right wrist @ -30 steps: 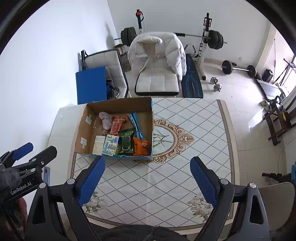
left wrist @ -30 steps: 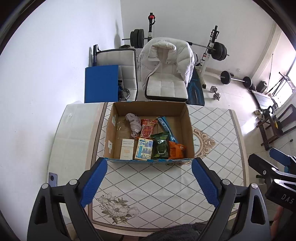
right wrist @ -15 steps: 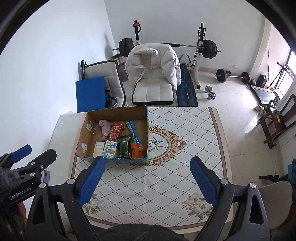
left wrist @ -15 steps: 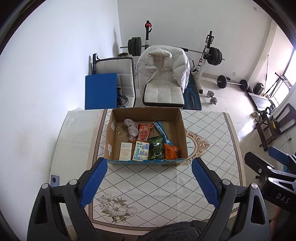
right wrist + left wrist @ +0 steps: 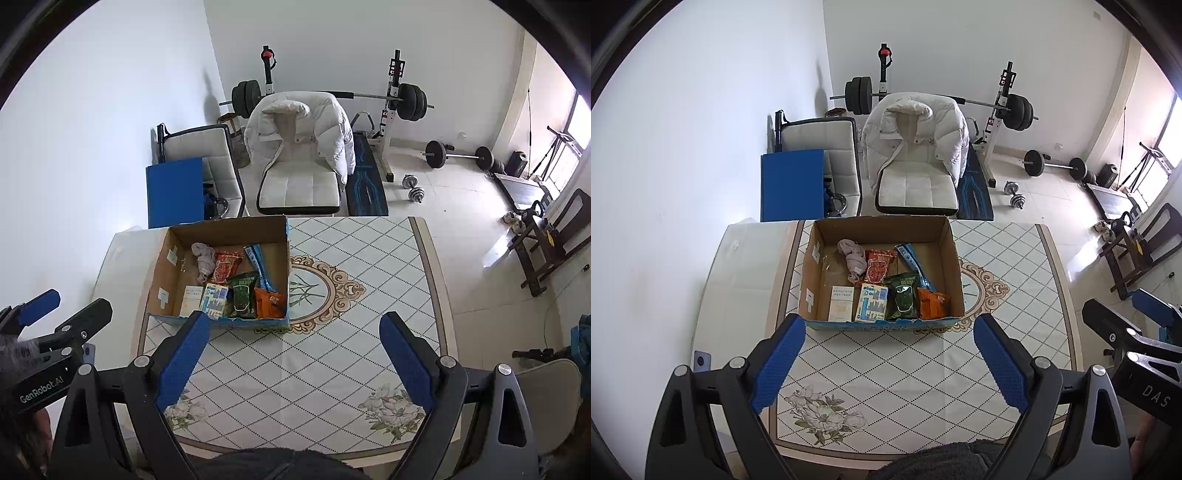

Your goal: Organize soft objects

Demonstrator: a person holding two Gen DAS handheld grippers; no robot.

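Observation:
An open cardboard box stands on the patterned table, also in the right wrist view. Inside lie a grey cloth, a red packet, a blue tube, a green packet, an orange packet, a blue-white box and a white box. My left gripper is open and empty, high above the table's near part. My right gripper is open and empty, to the right of the left one.
A white chair with a puffy white jacket stands behind the table, a second chair with a blue board to its left. A barbell rack and dumbbells stand on the floor. A phone lies by the table's left edge.
Both grippers have risen and drawn back from the table, so the box looks smaller and farther. Jaws stay open.

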